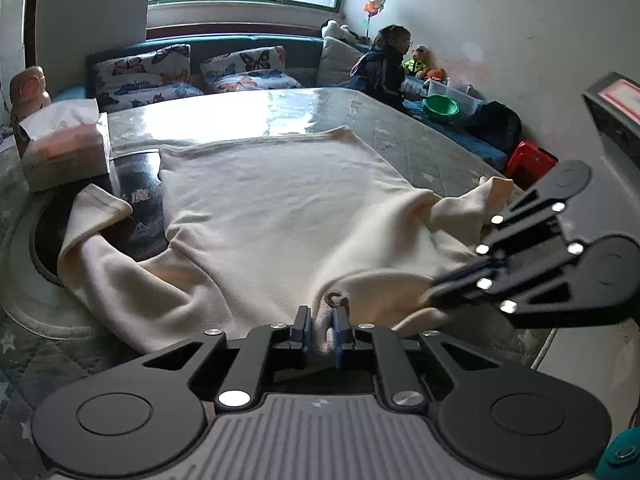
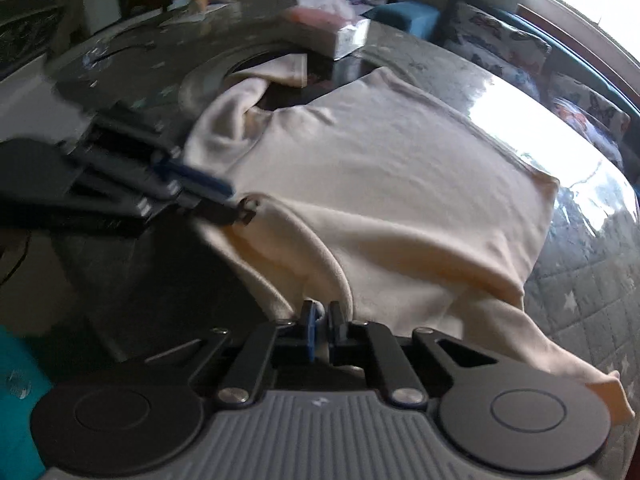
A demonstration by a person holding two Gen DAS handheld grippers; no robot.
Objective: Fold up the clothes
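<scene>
A cream long-sleeved top [image 1: 280, 208] lies spread on the table, its hem at the far side; it also shows in the right wrist view [image 2: 392, 184]. My left gripper [image 1: 322, 320] is shut on the near neck edge of the top, next to a small loop. My right gripper [image 2: 320, 320] is shut on the same near edge further right, and it shows in the left wrist view [image 1: 444, 284] with fabric pinched. My left gripper also shows in the right wrist view [image 2: 236, 204]. One sleeve [image 1: 96, 216] trails left, the other sleeve [image 2: 560, 360] hangs over the near right.
A tissue box [image 1: 64, 148] stands at the table's left, beside a dark round inset [image 1: 136, 208]. A sofa with butterfly cushions [image 1: 192, 72] lies beyond. A child [image 1: 384, 64], a green bowl [image 1: 440, 108] and a red stool [image 1: 528, 160] are at the far right.
</scene>
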